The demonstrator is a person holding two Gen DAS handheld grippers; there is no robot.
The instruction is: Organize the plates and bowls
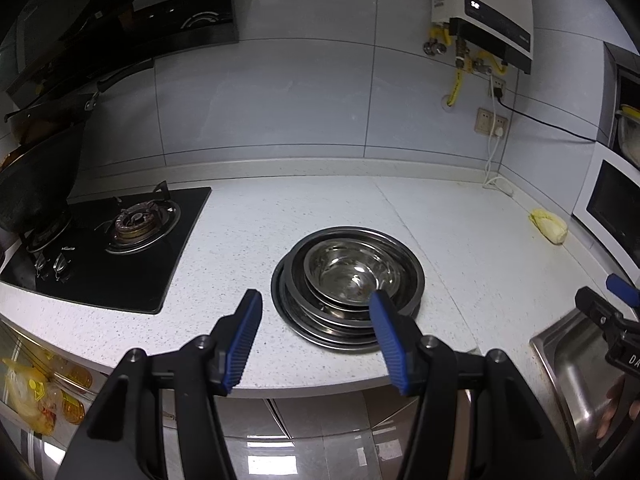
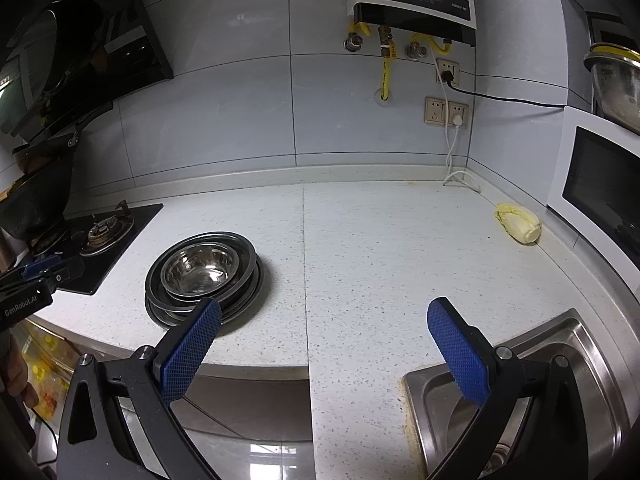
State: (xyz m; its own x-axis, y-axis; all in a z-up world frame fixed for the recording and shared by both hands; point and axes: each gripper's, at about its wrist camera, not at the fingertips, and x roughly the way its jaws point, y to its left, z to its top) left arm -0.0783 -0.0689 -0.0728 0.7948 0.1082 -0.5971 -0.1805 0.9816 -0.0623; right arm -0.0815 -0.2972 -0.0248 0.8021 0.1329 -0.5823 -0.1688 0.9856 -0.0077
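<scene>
A stack of steel plates [image 1: 304,320] with steel bowls [image 1: 352,268] nested on top sits on the white speckled counter [image 1: 320,208]. It also shows at the left in the right wrist view: plates [image 2: 240,308] and top bowl [image 2: 200,268]. My left gripper [image 1: 316,300] is open and empty, just in front of the stack, its right finger overlapping the stack's near rim in view. My right gripper [image 2: 324,312] is open and empty, to the right of the stack, near the counter's front edge.
A black gas hob [image 1: 120,248] lies at the left with a dark wok [image 1: 36,188] on it. A steel sink [image 2: 520,392] is at the front right. A yellow cabbage [image 2: 518,224] lies by the white microwave [image 2: 600,192]. Cables hang at the wall sockets [image 2: 446,112].
</scene>
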